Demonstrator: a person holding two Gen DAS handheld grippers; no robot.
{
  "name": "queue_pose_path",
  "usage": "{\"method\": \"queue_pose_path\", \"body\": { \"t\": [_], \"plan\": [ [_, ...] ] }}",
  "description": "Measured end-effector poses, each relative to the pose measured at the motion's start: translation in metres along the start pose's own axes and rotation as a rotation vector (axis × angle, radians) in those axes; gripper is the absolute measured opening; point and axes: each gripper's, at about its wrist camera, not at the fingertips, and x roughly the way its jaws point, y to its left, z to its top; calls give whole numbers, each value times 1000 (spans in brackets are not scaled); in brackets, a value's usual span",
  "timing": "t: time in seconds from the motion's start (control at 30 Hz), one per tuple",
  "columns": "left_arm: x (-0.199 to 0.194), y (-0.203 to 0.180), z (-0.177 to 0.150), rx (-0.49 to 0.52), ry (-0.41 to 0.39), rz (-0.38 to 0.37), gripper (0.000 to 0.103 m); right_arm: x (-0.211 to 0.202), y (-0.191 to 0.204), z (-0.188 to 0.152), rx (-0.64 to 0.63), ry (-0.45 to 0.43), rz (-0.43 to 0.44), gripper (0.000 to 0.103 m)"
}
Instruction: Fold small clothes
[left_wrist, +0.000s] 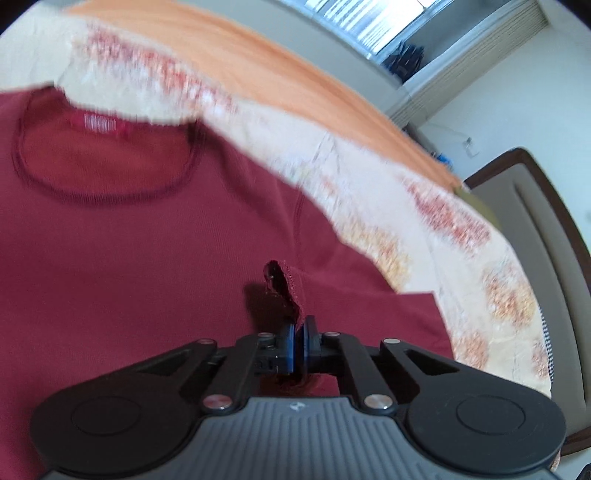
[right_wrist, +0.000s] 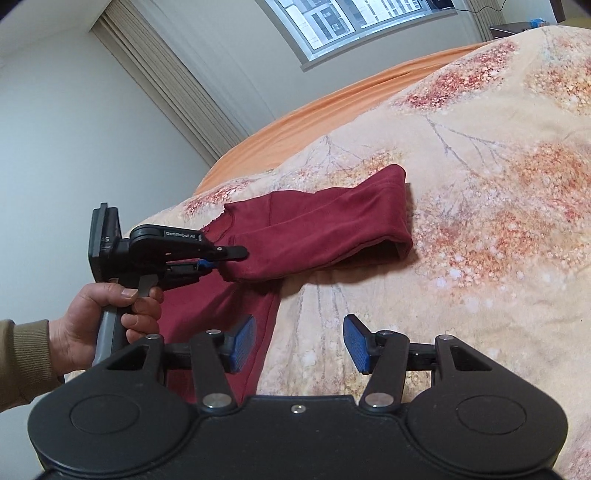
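Since the left gripper (left_wrist: 298, 341) already has cloth in its jaws, the geometry around that pinch is what matters, so:

left tongs: clamped together on a hemmed edge of the red shirt (left_wrist: 129, 258); in the left wrist view a little flap of hem sticks up right in front of the blue pads (left_wrist: 289, 347). Looks like a sleeve cuff to me, can't swear to it.

right tongs: the right gripper (right_wrist: 299, 345) stands apart, nothing between the blue pads (right_wrist: 242, 341), just hovering over the bedding.

where the shirt is: flat on the floral duvet (right_wrist: 498, 221), collar (left_wrist: 103, 155) on the far side of the left gripper.

sleeve axis: in the right wrist view the sleeve (right_wrist: 332, 225) runs long, from the left gripper's pinch out to the upper right, ending in a doubled-over bit.

who's nearer: left gripper owns the near end. The right one sits beside the shirt's body edge, and the far end of the sleeve lies ahead of it, well apart.

my read: next is carrying that pinched edge across the body, toward the collar side.

in the way: nothing on the duvet between gripper and shirt. Orange sheet (right_wrist: 295, 122) and window (right_wrist: 351, 22) are well off.

watch for: the person's hand (right_wrist: 92, 321) on the left handle sits near the right gripper, so they could bump.
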Motion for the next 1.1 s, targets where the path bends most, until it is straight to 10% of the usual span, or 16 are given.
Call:
{"method": "queue_pose_path", "body": {
  "t": [0.23, 0.5, 0.9, 1.1],
  "plan": [
    [-52, 25, 27, -9, -154, 17, 2, 3, 17, 1, -18, 10, 8, 56],
    [-123, 118, 58, -111, -274, 226, 2, 19, 45, -4, -35, 37, 30, 56],
    [-171, 207, 58, -200, -323, 480, 2, 52, 85, 2, -61, 56, 54, 56],
    [-151, 224, 57, -154, -199, 552, 5, 65, 95, 10, -61, 51, 51, 56]
  ]
}}
